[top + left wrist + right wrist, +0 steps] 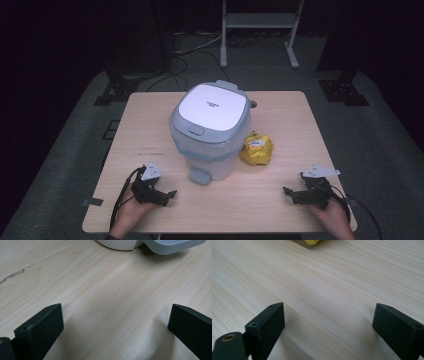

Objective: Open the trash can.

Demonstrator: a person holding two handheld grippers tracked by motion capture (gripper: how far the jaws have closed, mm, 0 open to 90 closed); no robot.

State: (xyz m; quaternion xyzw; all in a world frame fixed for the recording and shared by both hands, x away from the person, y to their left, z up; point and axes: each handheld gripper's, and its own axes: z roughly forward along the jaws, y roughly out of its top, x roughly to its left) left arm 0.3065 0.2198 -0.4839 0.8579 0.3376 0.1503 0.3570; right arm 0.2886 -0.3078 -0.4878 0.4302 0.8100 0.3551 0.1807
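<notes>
A white and grey-blue pedal bin point(210, 127) with a shut lid stands in the middle of the wooden table point(150, 115); its grey foot pedal point(199, 175) points toward me. A crumpled yellow snack bag point(257, 149) lies just right of the bin. My left gripper point(170, 195) rests on the table at the front left, open, with bare wood between its fingers point(40, 327). The bin's base point(117, 243) and pedal point(172, 245) lie ahead of it. My right gripper point(289, 192) rests at the front right, open and empty. A corner of the yellow bag point(312, 242) shows beyond its fingers point(267, 322).
A metal stand point(260, 25) and cables point(185, 55) sit on the dark floor beyond the table. A faint scratch mark point(12, 275) runs across the wood near the left gripper. A strip of tape point(92, 202) sticks to the table's front left edge.
</notes>
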